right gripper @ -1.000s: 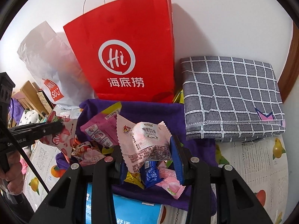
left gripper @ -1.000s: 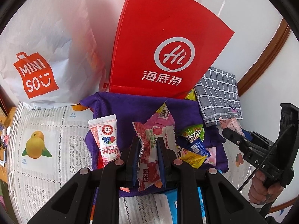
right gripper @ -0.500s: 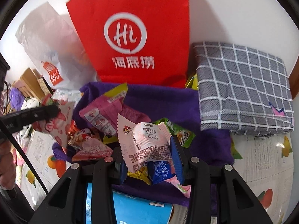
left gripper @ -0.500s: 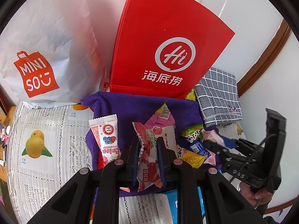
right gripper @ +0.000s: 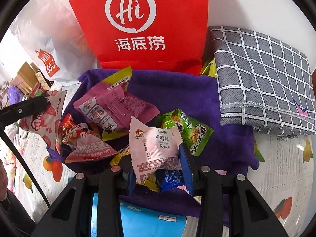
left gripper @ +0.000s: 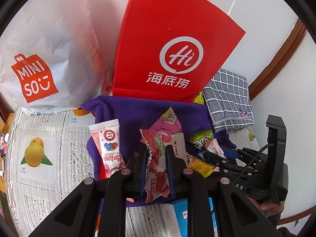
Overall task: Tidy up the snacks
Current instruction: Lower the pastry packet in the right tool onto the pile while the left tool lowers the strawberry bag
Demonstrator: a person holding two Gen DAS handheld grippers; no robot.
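both grippers level over the purple cloth (right gripper: 173, 90): left gripper (left gripper: 156, 158) clamps a red-pink packet (left gripper: 158, 158), right gripper (right gripper: 156, 164) a white packet (right gripper: 156, 146).

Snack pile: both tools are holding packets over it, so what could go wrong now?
1. The right tool grips the white packet near its lower end; it might slip out.
2. The left tool pinches the red packet close beside the right tool; they could bump.
3. Loose snacks like the green packet lie on the purple cloth; a low move could scatter them.
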